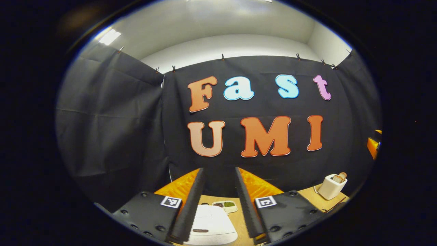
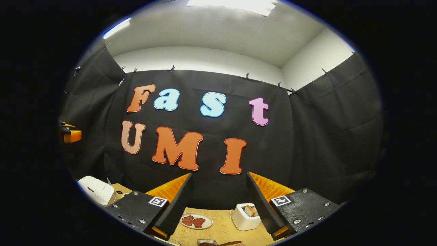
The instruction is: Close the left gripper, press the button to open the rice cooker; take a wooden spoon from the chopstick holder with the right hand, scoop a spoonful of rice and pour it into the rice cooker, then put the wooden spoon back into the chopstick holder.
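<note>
Tool (image 1: 220, 201) above lidded rice cooker (image 1: 211, 227)

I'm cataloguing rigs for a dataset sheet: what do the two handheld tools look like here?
The left tool and right tool look alike: two long flat fingers with ribbed inner faces, each on a dark textured plate studded with screws. Each plate carries a small square black-and-white marker. No cables or sleeves are visible.

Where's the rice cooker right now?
In the left gripper view the rice cooker sits on the table low between the left gripper's open fingers, lid closed; in the right gripper view it is at the far left.
</note>
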`<state>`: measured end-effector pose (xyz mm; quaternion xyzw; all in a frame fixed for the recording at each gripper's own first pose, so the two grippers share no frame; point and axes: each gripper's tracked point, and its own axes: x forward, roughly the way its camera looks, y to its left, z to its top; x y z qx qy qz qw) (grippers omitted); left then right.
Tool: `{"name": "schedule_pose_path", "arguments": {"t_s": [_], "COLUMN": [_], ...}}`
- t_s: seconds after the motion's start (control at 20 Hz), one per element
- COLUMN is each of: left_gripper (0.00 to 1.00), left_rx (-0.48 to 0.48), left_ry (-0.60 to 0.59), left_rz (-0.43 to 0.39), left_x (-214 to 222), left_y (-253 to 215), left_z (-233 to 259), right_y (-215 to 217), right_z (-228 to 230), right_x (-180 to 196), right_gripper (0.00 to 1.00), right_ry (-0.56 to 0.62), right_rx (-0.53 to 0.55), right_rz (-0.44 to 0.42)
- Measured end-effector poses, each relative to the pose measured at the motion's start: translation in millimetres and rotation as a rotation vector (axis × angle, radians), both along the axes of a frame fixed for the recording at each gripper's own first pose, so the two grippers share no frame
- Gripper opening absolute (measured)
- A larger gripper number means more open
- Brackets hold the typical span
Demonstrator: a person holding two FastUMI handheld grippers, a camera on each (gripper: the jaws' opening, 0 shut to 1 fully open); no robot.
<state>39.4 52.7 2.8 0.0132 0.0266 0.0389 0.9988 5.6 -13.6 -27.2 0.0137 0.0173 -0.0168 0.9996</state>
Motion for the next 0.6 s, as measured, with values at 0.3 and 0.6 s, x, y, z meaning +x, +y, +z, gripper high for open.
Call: {"name": "schedule_pose_path", "arguments": {"t_s": [0.3,0.6], "left_gripper": [0.05,0.05], "left_rx": [-0.077,-0.265], "left_ry": [0.36,0.781], "left_rz": [0.025,0.027], "left_x": [17.0,3.8], "left_y": [16.4,27.9], "left_z": [-91.8,-203.6], "right_y": [-2.7,-16.5], "right_z": [-5.2,-20.8], "right_x": [-4.1,-14.9], "right_gripper": [0.95,0.95], "right_ry": [0.015,0.057], "right_rx": [-0.014,-0.026], "right_rz": [-0.019,-0.082]}}
